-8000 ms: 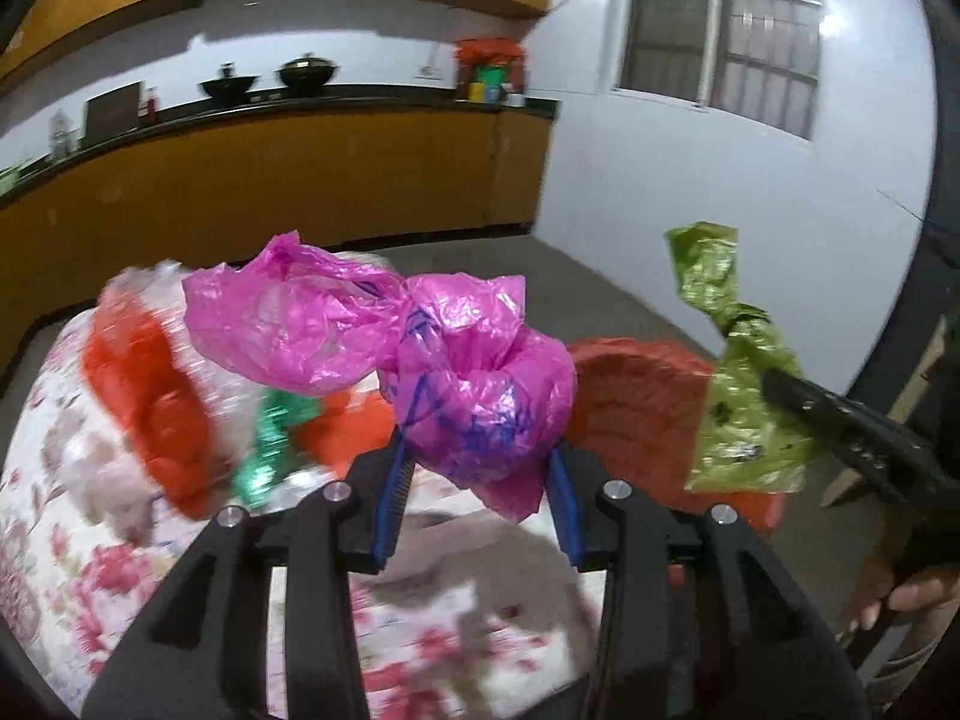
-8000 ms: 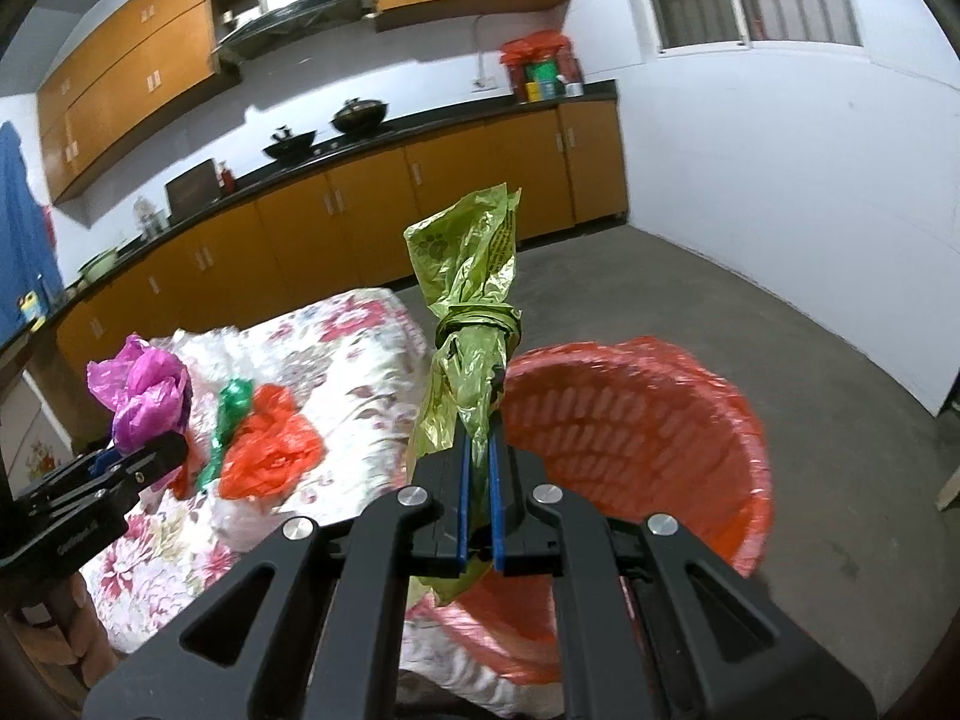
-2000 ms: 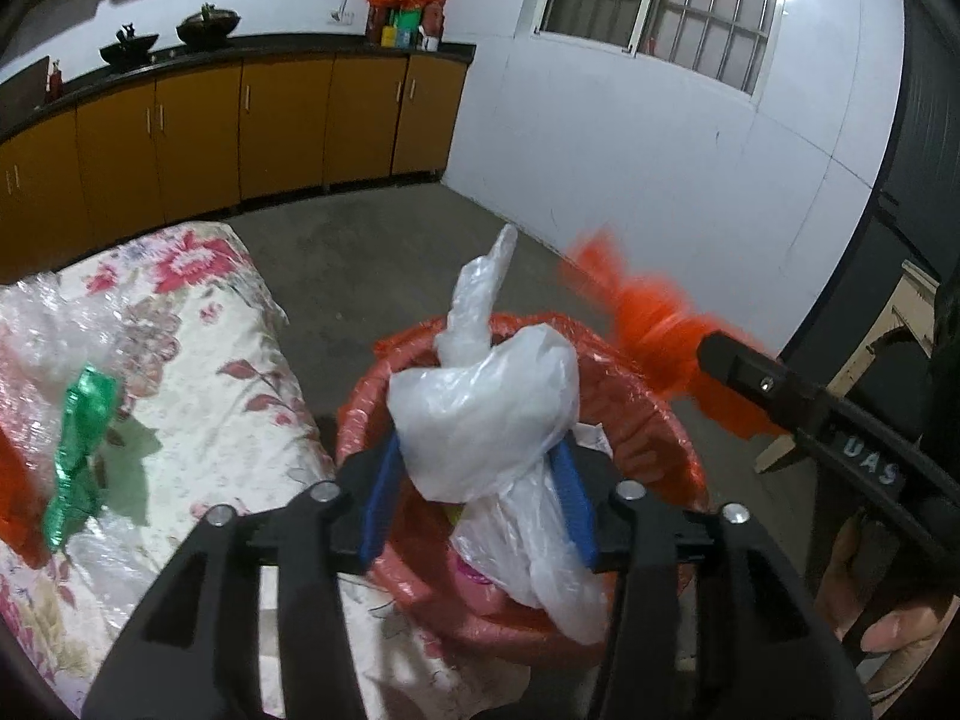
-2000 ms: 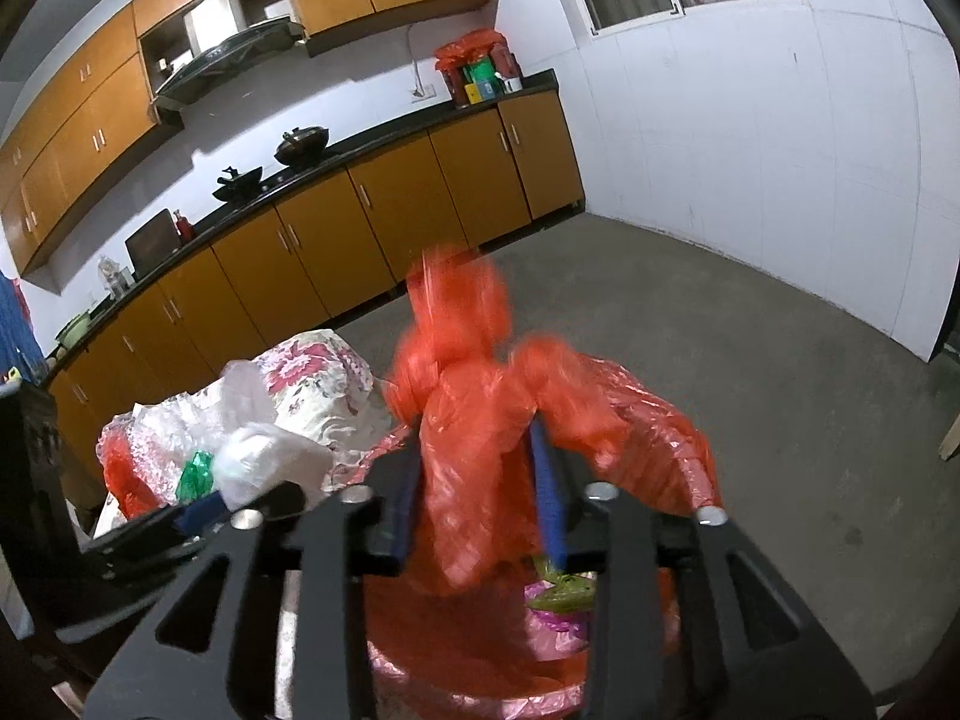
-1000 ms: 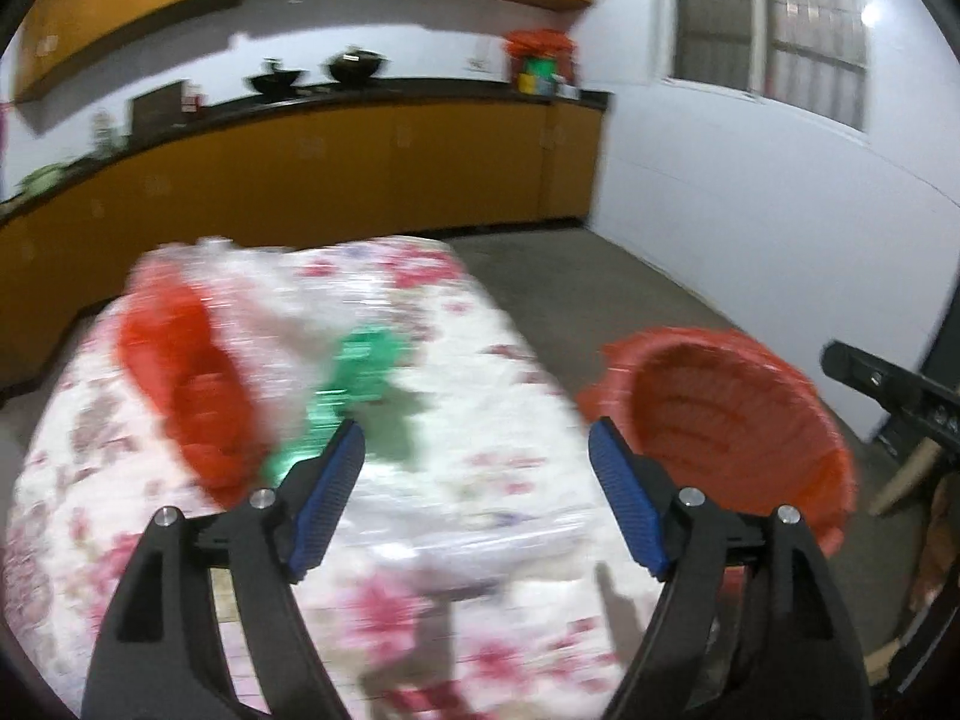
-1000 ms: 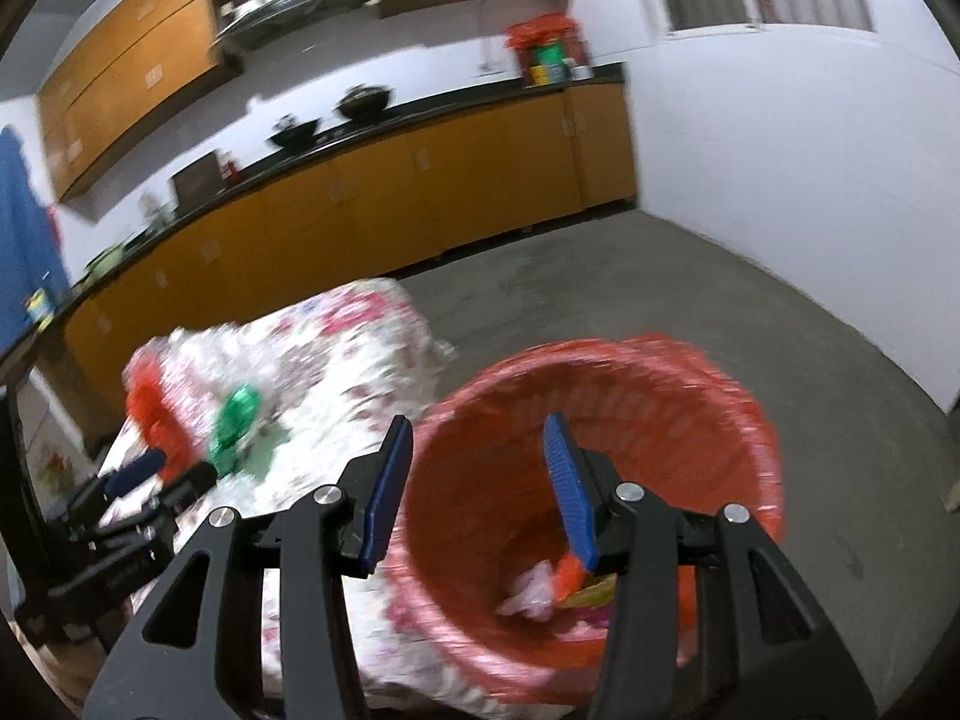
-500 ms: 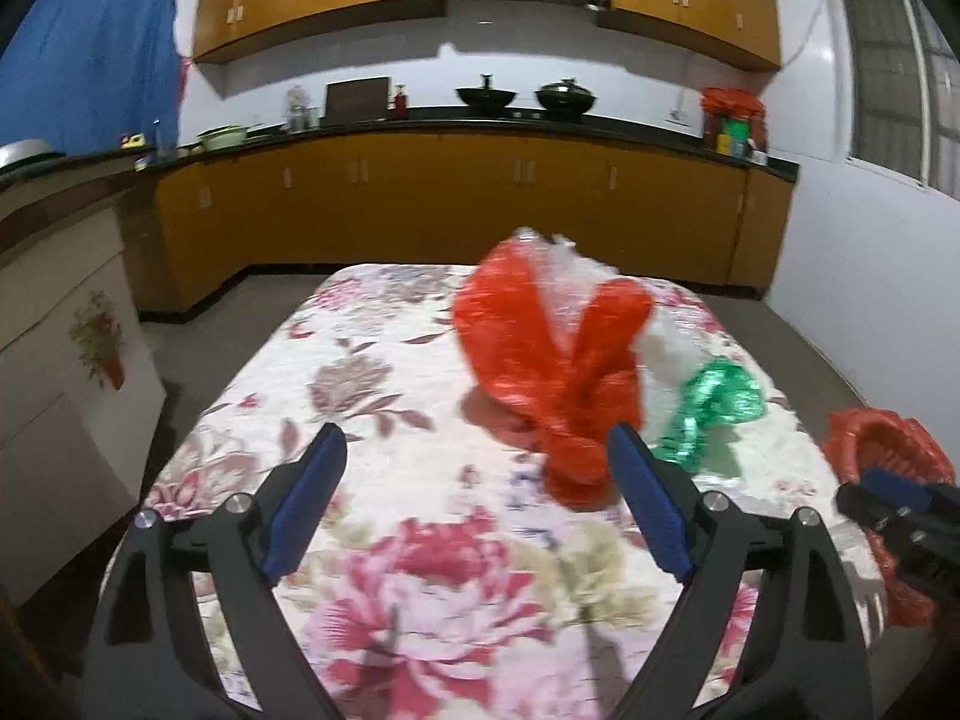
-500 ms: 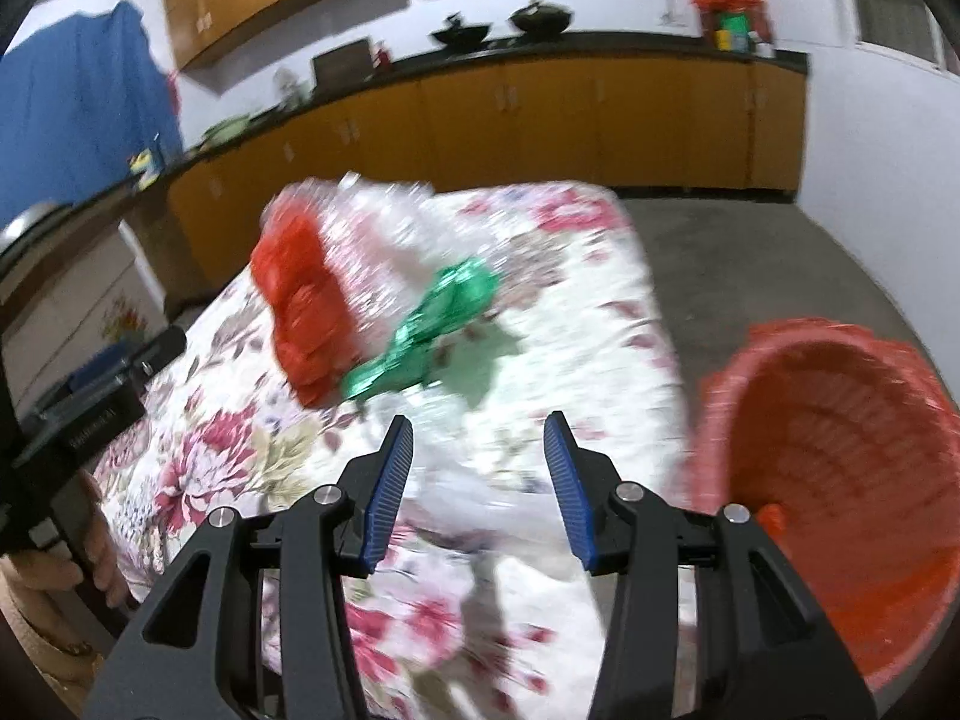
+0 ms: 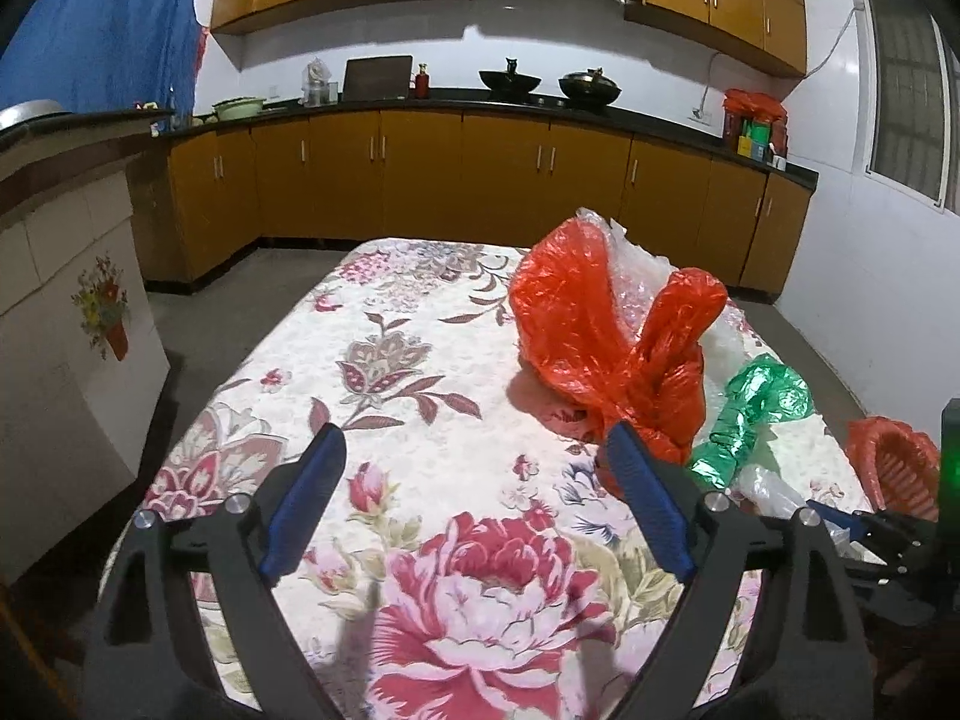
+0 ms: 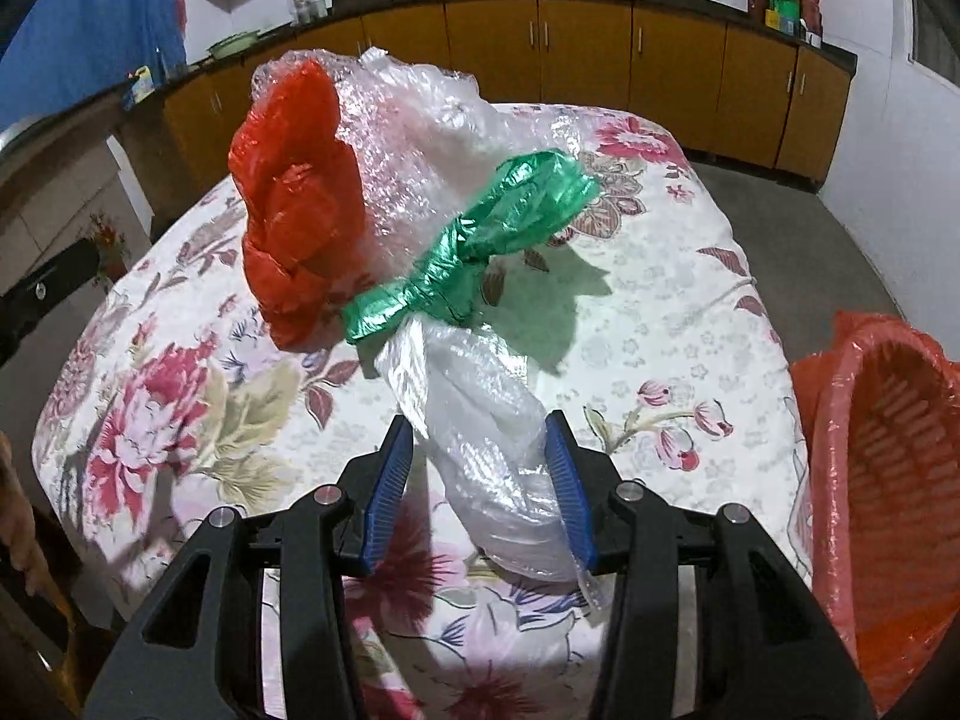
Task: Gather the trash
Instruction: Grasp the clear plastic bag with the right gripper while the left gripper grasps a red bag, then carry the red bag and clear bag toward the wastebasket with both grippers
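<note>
On the table covered with a floral cloth point(image 9: 420, 396), white with large red and pink blooms, the remaining trash lies in a loose heap toward the far right side. No writing or label can be read on any of it. The red plastic bag point(image 9: 606, 348) is thin, glossy and crumpled, with two puffed lobes rising from a knotted lower part. Behind and beside it sits a sheet of clear bubble wrap point(image 10: 414, 138), pebbled and bunched. A green plastic bag point(image 10: 480, 240), shiny and twisted into a rope-like band, lies across the front of the bubble wrap, touching the red bag at its lower end. A clear plastic bag point(image 10: 492, 456), wrinkled and translucent, stretches from under the green twist toward the right wrist camera.

The right gripper point(image 10: 480, 468) has its blue-padded jaws apart, one on each side of the clear bag, close to it without clamping it. The left gripper point(image 9: 474, 504) hovers over the bare cloth with its jaws spread wide and nothing between them; its right pad is just in front of the red bag's lower part.

The red slatted plastic basket point(image 10: 888, 492), lined with thin red film, stands off the table's right edge.
</note>
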A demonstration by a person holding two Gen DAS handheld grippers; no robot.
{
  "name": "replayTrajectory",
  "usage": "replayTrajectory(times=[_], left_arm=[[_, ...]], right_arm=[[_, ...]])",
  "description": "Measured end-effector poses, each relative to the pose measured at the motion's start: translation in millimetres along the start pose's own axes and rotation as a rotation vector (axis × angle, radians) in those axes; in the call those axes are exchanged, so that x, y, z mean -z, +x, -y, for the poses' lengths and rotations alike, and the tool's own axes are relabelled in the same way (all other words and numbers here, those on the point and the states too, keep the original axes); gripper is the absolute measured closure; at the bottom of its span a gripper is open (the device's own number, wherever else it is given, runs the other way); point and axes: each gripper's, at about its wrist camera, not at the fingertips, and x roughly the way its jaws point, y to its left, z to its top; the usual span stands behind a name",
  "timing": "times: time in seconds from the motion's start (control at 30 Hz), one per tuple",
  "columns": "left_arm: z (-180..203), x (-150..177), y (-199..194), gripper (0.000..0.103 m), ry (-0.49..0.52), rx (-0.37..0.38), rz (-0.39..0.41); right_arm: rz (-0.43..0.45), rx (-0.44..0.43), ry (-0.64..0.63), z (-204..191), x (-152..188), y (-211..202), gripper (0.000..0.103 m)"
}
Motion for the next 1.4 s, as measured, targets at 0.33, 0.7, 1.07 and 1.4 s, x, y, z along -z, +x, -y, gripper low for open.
replayTrajectory(times=[0.33,0.7,1.07,1.4], left_arm=[[46,-12,29,0.016,0.043,0.091,-0.039],[85,-15,87,0.013,0.067,0.1,-0.148],[89,-11,94,0.055,0.098,0.148,-0.178],[71,-10,57,0.057,0.083,0.178,-0.131]], right_arm=[[0.005,0.016,0.071,27,6,-14,0.085],[0.031,0.003,0.134,52,19,-43,0.085],[0.043,-0.005,0.158,55,19,-50,0.085],[0.09,-0.007,0.163,54,17,-74,0.085]])
